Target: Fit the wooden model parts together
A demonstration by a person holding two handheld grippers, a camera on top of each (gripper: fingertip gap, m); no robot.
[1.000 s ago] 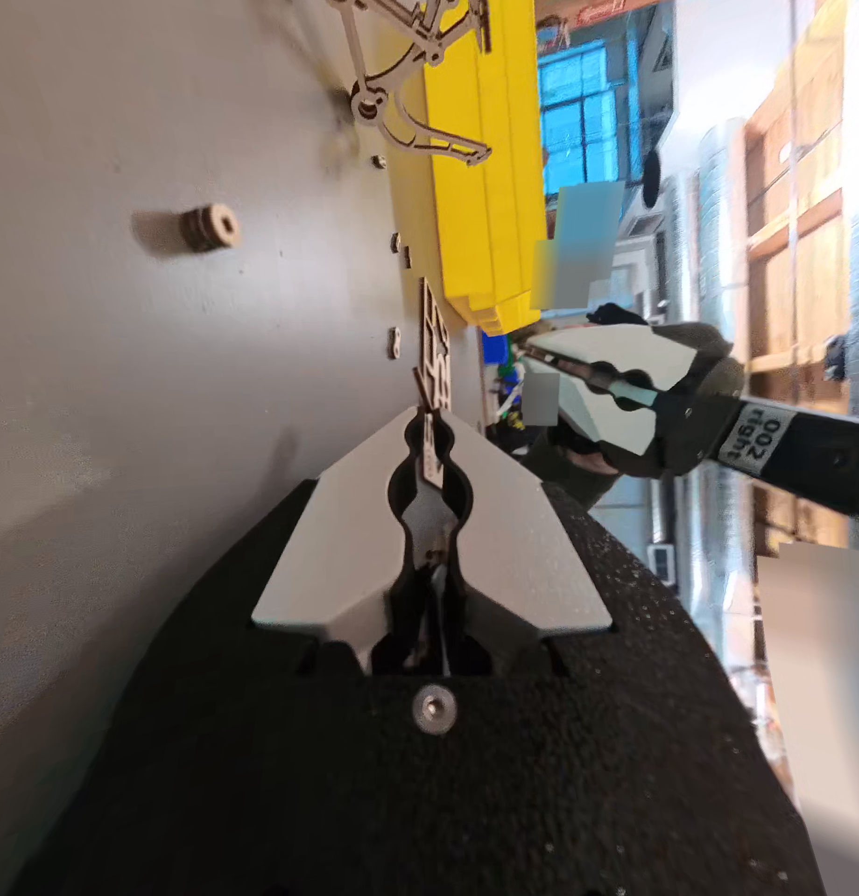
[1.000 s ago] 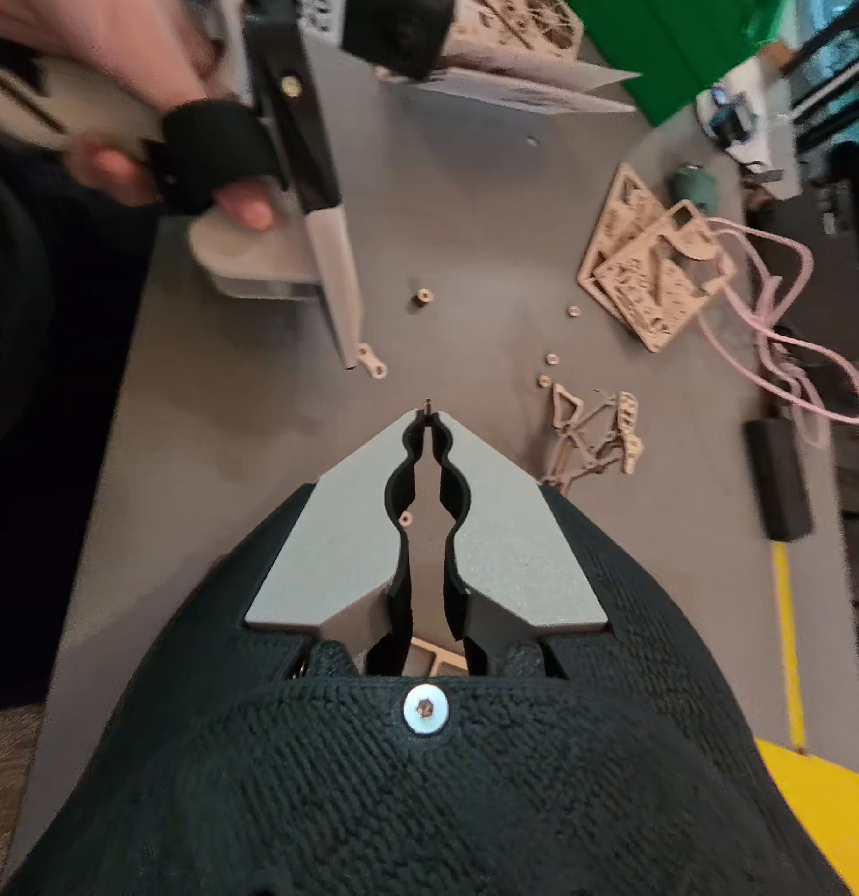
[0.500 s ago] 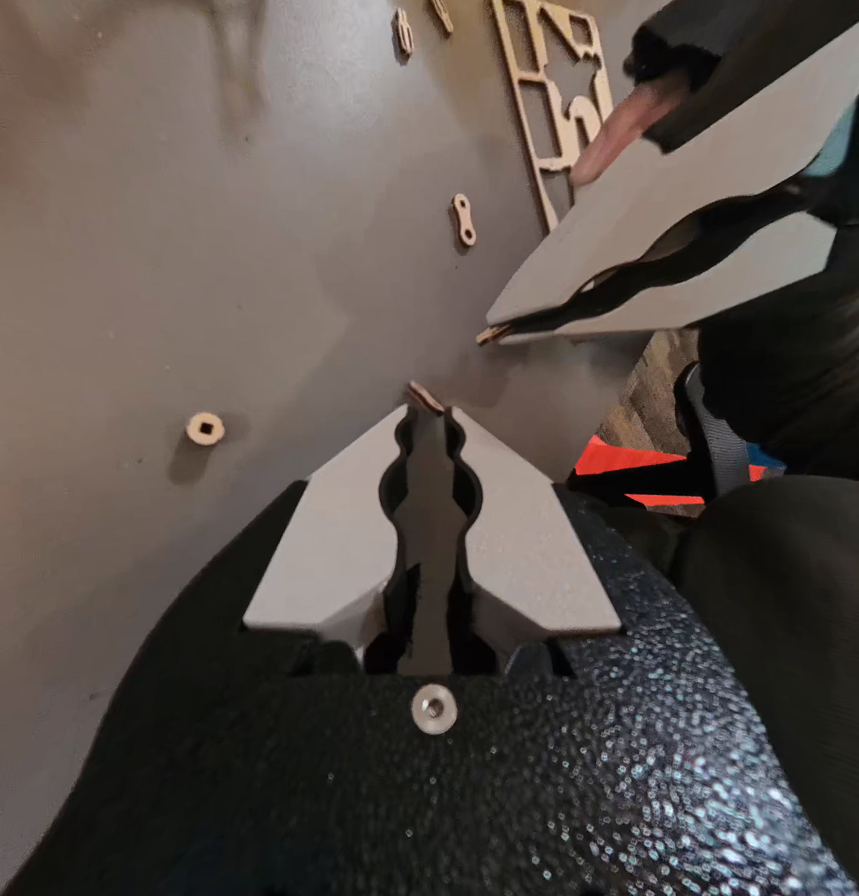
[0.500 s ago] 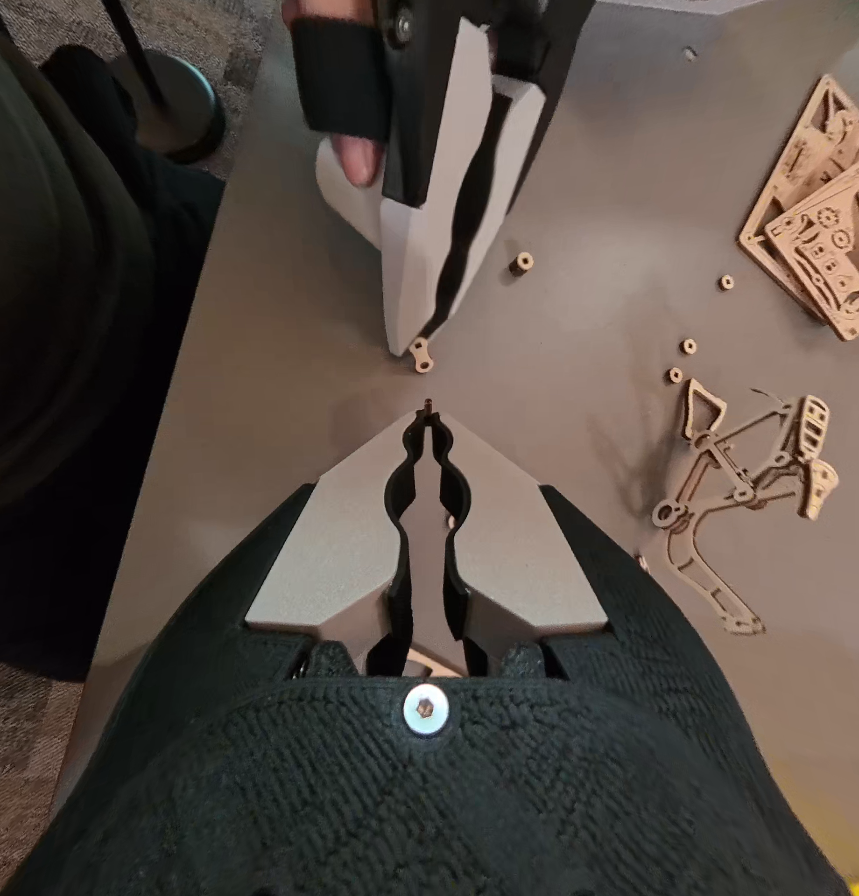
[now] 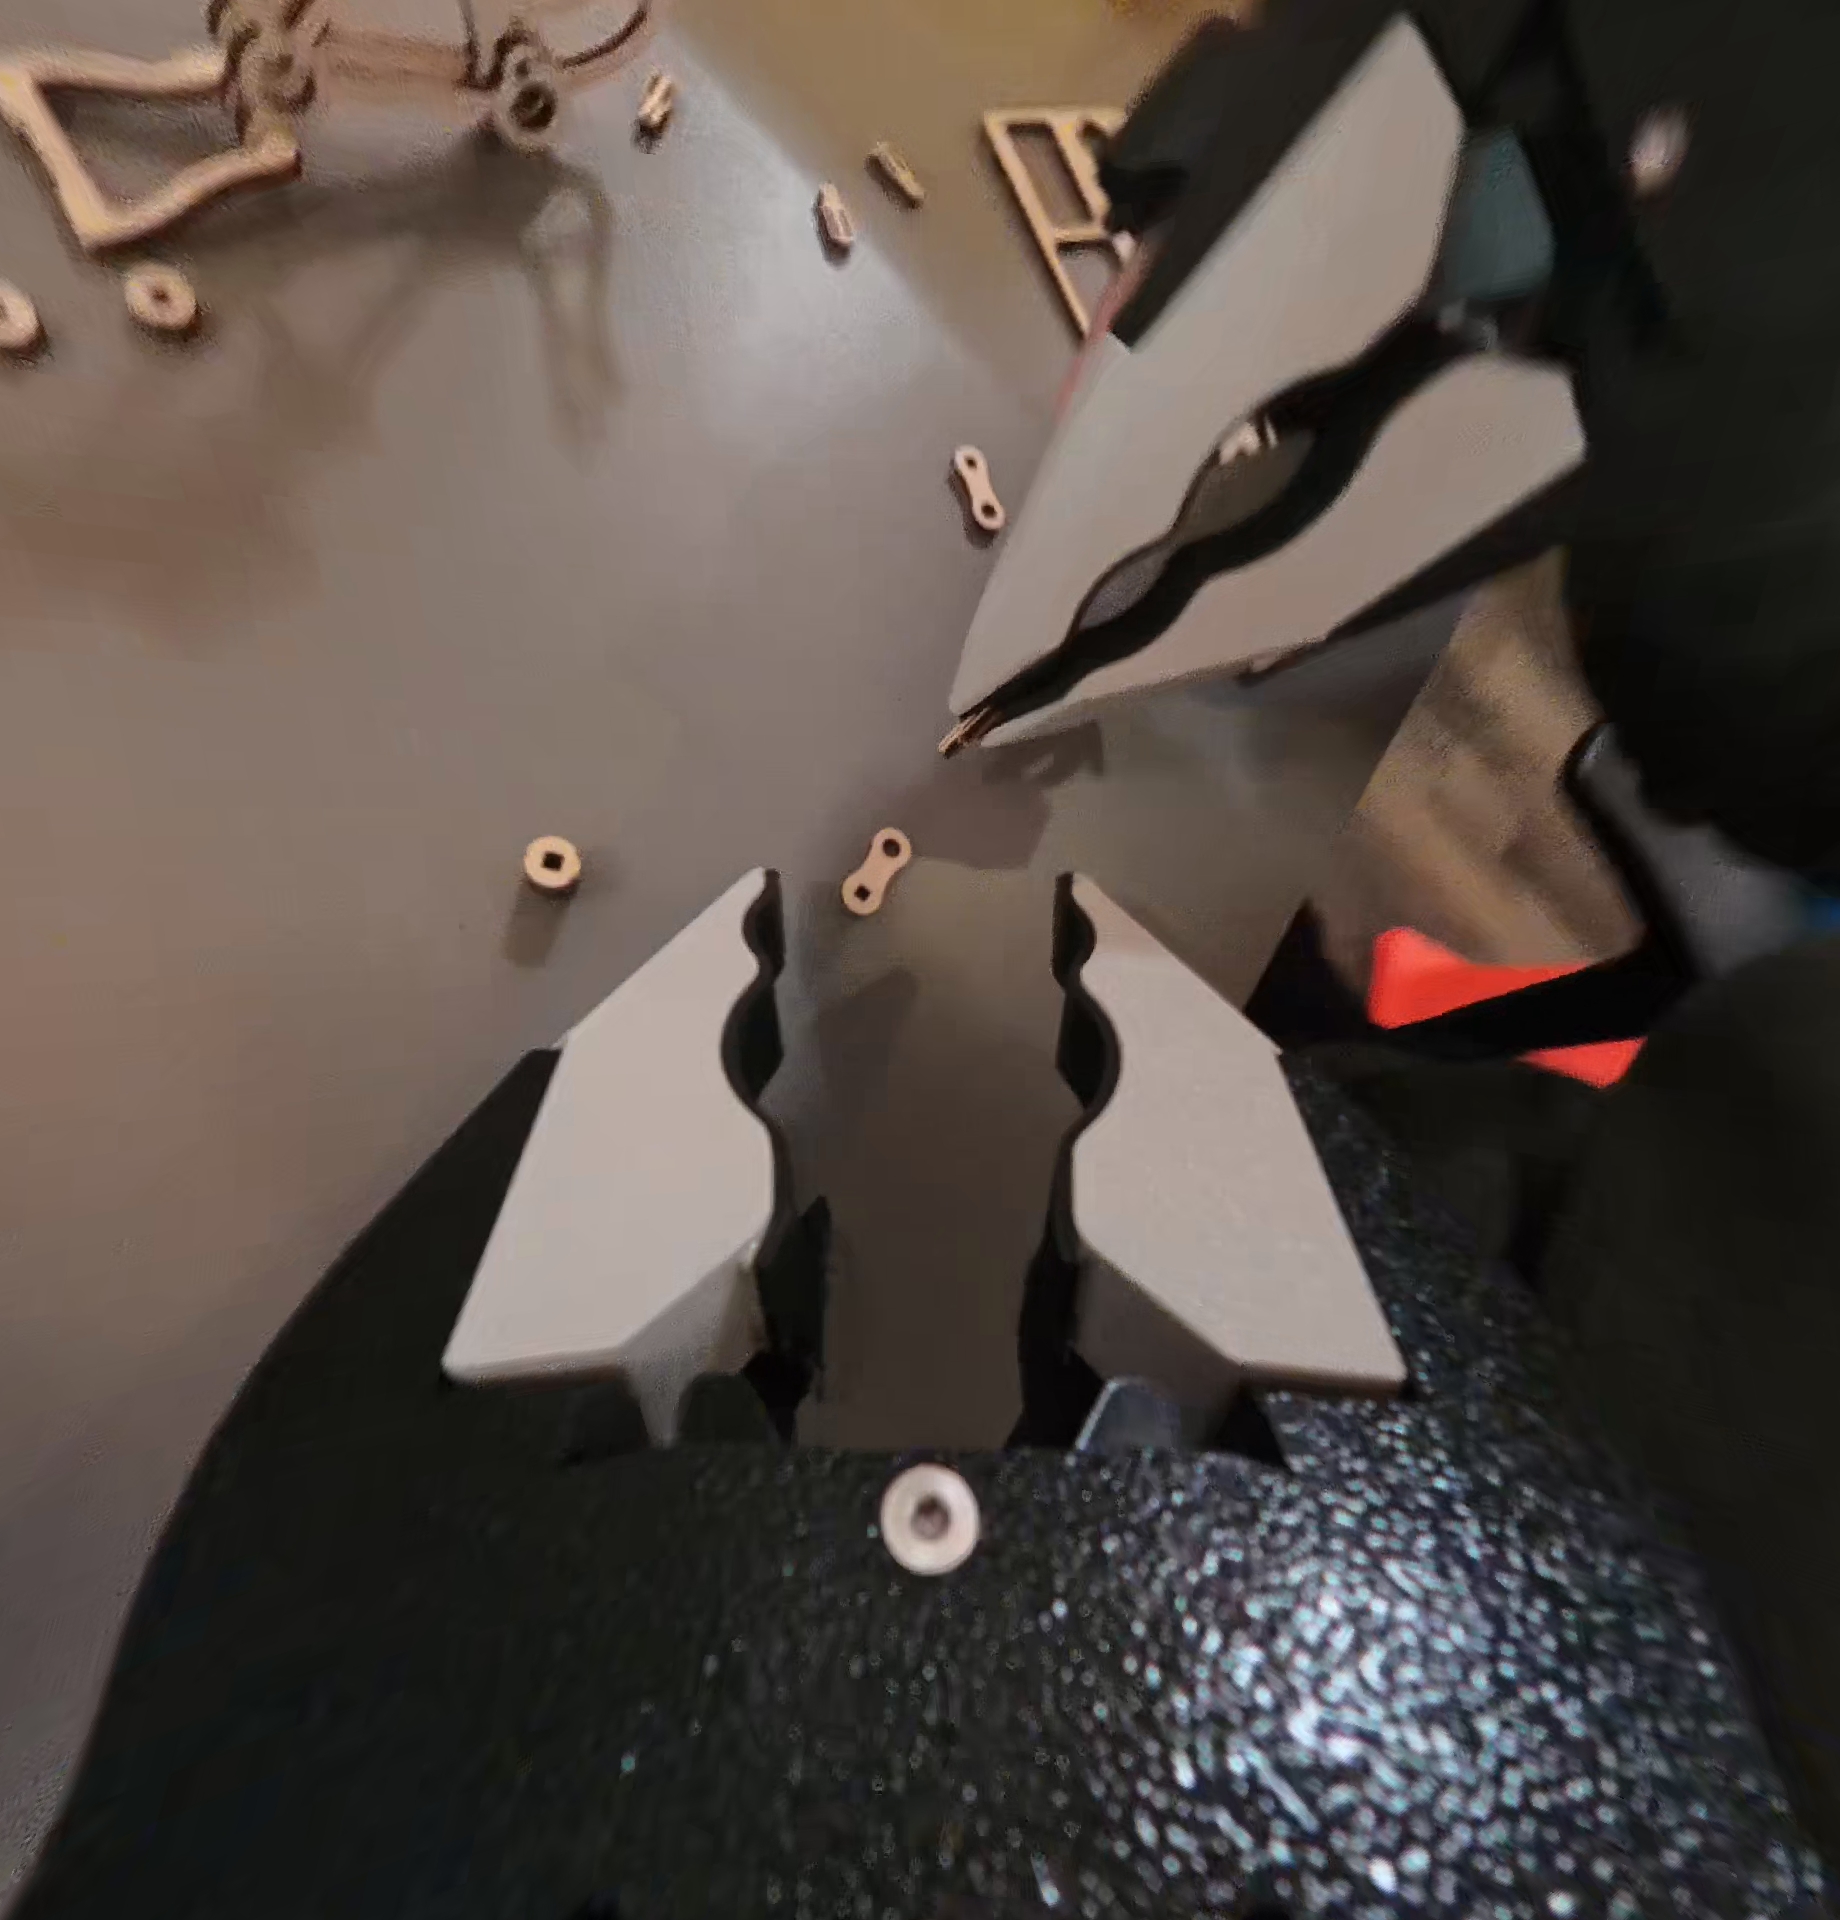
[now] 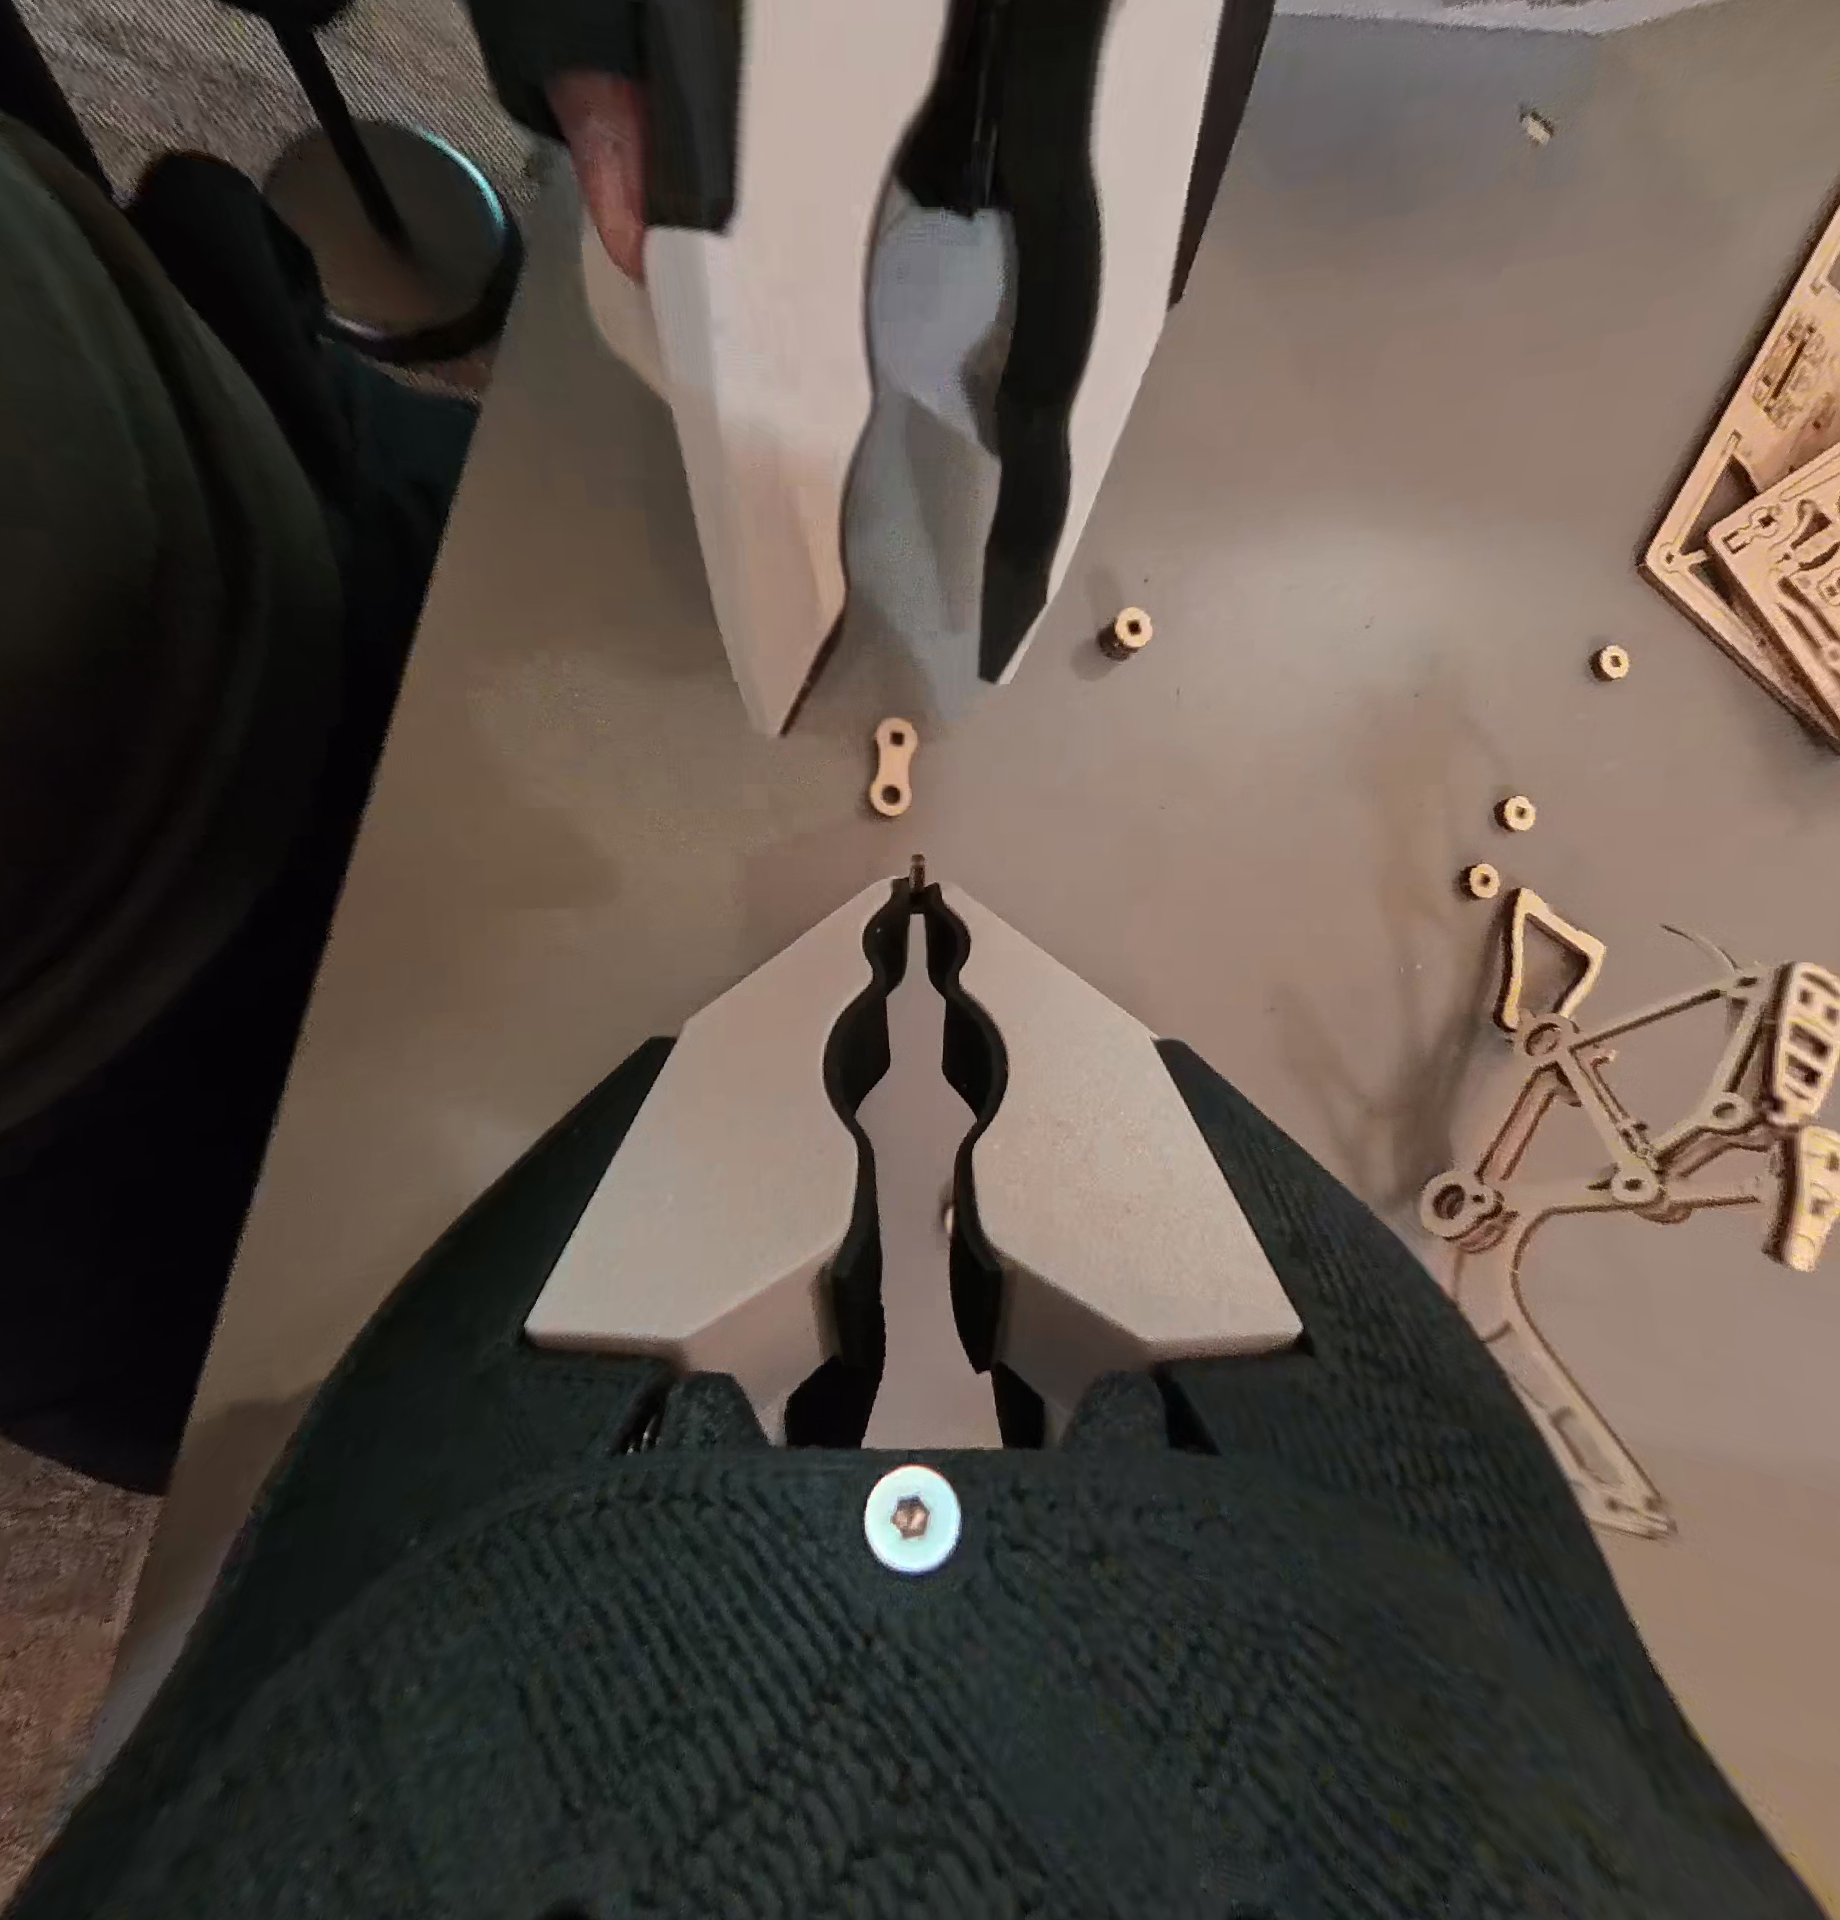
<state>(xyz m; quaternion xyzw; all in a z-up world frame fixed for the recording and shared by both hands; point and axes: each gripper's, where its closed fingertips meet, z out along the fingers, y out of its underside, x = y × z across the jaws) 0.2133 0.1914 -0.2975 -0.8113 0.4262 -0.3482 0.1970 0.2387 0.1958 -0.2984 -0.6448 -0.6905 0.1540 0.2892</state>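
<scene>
Your left gripper has its jaws spread wide and holds nothing; a small wooden link with 2 holes lies flat on the grey table just ahead of the gap between its fingertips. Your right gripper is pinched narrow on a tiny dark pin that pokes out past its tips.

The left wrist view shows your right gripper from the side, tilted down toward the link, with a pale sliver of wood showing at its tip. It also catches a second link farther off and a wooden ring to the left of the fingers, apart from the link.

The right wrist view gives what that one cannot: your left gripper from the front, its 2 fingers straddling open space just above the link, which sits between both tools. To the right you see 3 small washers, a jointed wooden assembly, and stacked part sheets at the table's edge. Your fingertip shows at the top.
</scene>
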